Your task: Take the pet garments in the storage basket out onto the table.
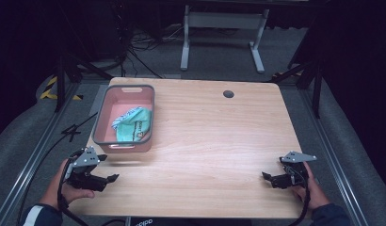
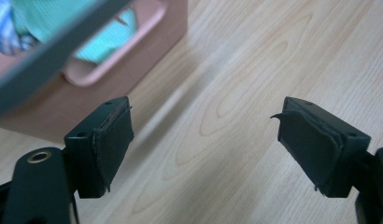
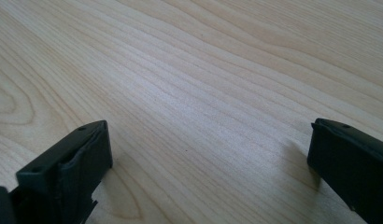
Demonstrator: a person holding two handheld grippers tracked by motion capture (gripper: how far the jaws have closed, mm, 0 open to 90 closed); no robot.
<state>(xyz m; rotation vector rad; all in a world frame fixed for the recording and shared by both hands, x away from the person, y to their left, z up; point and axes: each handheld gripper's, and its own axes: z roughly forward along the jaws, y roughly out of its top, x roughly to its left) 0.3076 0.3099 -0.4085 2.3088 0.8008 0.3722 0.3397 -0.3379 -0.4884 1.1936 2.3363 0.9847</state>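
While high view shows both claws, left claw (image 2: 206, 140) view adds bin (image 2: 147, 42) handle slot.

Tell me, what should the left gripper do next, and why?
Probably move the left gripper forward to the pink bin: its jaws stand open with nothing between them, and the teal cloth lies bunched inside the bin just ahead.

Dark print on teal cloth (image 1: 134, 126) in pink basket (image 1: 99, 123), illegible.
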